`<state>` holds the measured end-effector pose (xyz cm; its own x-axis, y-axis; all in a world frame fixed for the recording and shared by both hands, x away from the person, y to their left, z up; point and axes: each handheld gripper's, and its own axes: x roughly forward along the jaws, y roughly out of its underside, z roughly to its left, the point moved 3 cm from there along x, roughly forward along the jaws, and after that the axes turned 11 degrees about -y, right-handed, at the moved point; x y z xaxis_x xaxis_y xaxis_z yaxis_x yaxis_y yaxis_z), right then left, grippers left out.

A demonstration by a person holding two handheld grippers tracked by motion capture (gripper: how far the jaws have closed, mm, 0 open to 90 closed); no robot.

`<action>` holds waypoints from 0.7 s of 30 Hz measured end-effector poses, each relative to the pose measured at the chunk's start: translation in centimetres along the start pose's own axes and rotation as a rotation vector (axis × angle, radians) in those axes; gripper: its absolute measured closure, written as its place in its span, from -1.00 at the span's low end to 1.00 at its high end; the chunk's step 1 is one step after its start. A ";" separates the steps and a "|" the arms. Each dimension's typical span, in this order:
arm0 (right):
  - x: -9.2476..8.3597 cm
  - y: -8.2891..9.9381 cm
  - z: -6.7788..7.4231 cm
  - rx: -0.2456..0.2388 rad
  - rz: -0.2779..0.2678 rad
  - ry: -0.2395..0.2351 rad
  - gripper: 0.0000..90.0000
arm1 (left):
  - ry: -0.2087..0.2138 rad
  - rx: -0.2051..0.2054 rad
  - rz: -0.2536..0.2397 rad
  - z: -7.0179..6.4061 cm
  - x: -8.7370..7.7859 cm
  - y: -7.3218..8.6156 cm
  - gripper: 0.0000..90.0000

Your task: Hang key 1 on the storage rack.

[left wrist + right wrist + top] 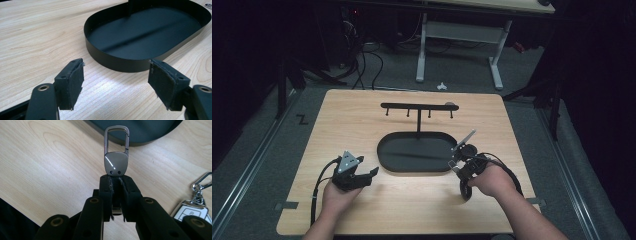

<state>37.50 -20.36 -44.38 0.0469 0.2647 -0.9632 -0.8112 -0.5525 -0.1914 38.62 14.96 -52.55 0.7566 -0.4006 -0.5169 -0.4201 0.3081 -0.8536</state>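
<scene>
Here, keychain clip: a grey metal keychain clip [116, 157] is pinched by its lower end between the jaws of the right gripper [116, 185], its carabiner loop pointing away over the rim of the black oval tray [140, 135].
Clip in the high view: it is seen as a thin pale bar [463, 139] slanting up from the right gripper [460, 161] at the tray's right end; its shape cannot be made out there.
Hidden part: the clip's base is covered by the pads.
Key fob: a white and silver key fob [192, 208] is cut off at the right gripper view's edge, lying on the table [50, 165] beside the jaws.
Left gripper: the left gripper [116, 75] is held with its jaws spread wide and nothing between them, just short of the tray's near wall [120, 63].
Rack: a black hook rack [419, 106] is seen standing on a post from the tray [387, 152] in the high view.
</scene>
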 end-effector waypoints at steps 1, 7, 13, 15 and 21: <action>-0.2 -0.2 0.0 -0.002 -0.005 0.002 0.79 | 0.001 0.001 0.002 0.0 0.0 0.0 -0.35; -1.2 -0.8 0.0 -0.007 -0.018 0.009 0.79 | 0.000 0.006 0.002 0.0 0.1 0.0 -0.35; -1.9 -1.3 0.0 0.000 -0.031 0.008 0.79 | 0.004 0.006 0.002 -0.1 0.1 0.0 -0.35; -2.0 -1.5 -0.1 -0.007 -0.033 0.009 0.79 | 0.004 0.006 0.002 -0.1 0.1 0.0 -0.35; -2.5 -2.5 0.1 -0.008 -0.044 0.004 0.79 | 0.007 0.004 0.002 0.0 0.0 0.0 -0.35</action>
<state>39.33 -19.60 -41.44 0.0848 0.2854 -0.9546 -0.8039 -0.5465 -0.2348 38.61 14.95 -52.56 0.7524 -0.4057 -0.5189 -0.4194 0.3124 -0.8524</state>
